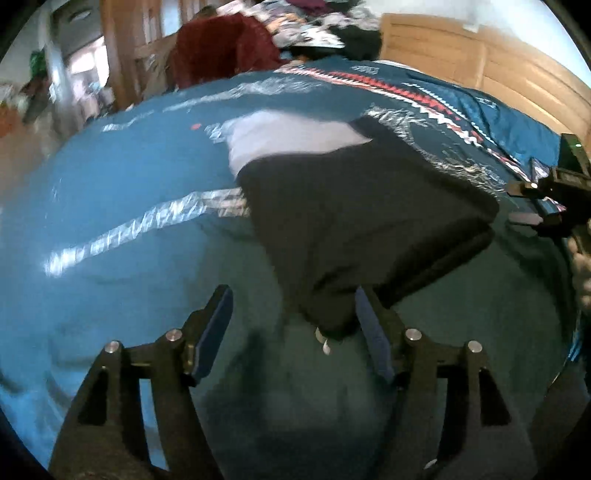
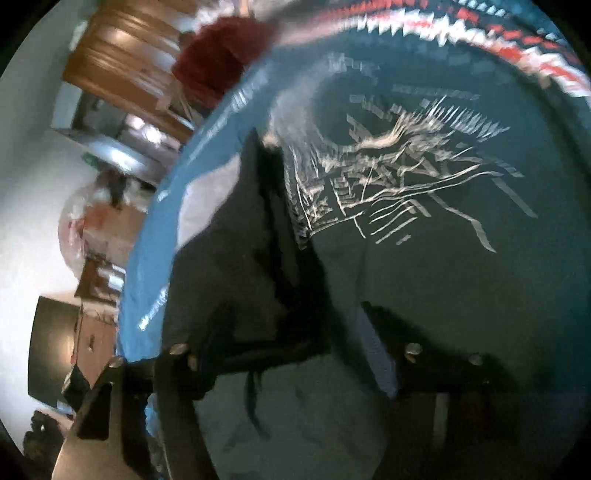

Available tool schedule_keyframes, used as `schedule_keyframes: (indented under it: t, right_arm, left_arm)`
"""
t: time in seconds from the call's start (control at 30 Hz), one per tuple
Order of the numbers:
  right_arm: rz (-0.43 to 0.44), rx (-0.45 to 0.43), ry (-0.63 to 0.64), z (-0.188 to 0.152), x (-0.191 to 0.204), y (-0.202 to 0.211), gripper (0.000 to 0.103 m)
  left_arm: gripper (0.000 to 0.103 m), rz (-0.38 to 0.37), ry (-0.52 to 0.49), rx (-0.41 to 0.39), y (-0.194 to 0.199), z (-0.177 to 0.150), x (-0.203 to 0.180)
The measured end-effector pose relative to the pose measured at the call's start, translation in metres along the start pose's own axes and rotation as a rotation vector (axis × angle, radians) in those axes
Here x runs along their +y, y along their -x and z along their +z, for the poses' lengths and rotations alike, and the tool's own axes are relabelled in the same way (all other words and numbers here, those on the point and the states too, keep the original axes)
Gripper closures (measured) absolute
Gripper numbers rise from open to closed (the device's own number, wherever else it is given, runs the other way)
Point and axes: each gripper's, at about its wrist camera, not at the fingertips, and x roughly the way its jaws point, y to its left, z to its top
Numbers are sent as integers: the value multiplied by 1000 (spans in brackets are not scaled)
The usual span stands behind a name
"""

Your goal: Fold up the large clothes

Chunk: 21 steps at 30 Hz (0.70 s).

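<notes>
Left wrist view first: the left tongs (image 1: pixel 291 328) stand wide apart over the blue patterned bedspread (image 1: pixel 122 206), empty, with the near corner of the dark garment (image 1: pixel 354 221) and its small white drawstring tip (image 1: pixel 325 341) lying between the two blue pads. That placement reads as a reach for the corner, so the cloth can be lifted and carried over into a fold. The garment lies spread flat on the bed, a paler panel (image 1: pixel 291 136) showing at its far end, which suits folding on a broad soft surface. Farther back a red garment (image 1: pixel 221 48) hangs over wooden furniture beside a heap of other clothes (image 1: pixel 317 22). At the right edge the other tool (image 1: pixel 546 195) is seen low beside the garment's far side.

Right wrist view, badly smeared by motion: the right tongs (image 2: pixel 291 354) seem to have dark cloth (image 2: pixel 236 266) bunched against the left pad, but whether they grip it cannot be told. The bedspread's white line print (image 2: pixel 399 184) lies just beyond.
</notes>
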Motion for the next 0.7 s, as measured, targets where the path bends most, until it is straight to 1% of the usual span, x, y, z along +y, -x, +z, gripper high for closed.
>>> schedule_keyframes:
  t: [0.07,0.13,0.17,0.2,0.27,0.33,0.37,0.47,0.53,0.6,0.63,0.7]
  right_arm:
    - [-12,50,25,6,5,-14,49]
    - [-37,77,58,6,12,-23,55]
    - [-48,88,70,6,14,-24,61]
    - [-63,86,85,6,18,-23,69]
    - [-98,53,151,7,35,-17,75]
    - [-114,18,212,8,49,-7,80]
    - [-117,11,225,9,54,-4,88]
    - [-120,18,239,12,58,-4,88]
    - [-108,27,242,14,59,-4,88]
    - [-57,40,201,15,57,-2,91]
    - [-19,40,171,16,57,-1,92]
    - [27,27,139,15,62,2,95]
  left_arm:
    - [35,12,0,7,0,-4,-1]
    - [34,13,-4,7,4,-5,2]
    - [33,15,-6,1,5,-5,2]
    - [31,27,-7,-6,6,-5,1]
    - [29,37,3,-15,4,-2,2]
    - [28,47,18,-21,4,-2,4]
    - [28,50,19,-22,4,-1,4]
    - [28,43,12,-30,7,-1,-2]
    - [26,21,-1,-37,8,-1,-10]
    - [23,11,-17,-43,6,1,-18]
    - [21,17,-23,-46,2,2,-22]
    - [21,50,-14,-48,-6,6,-26]
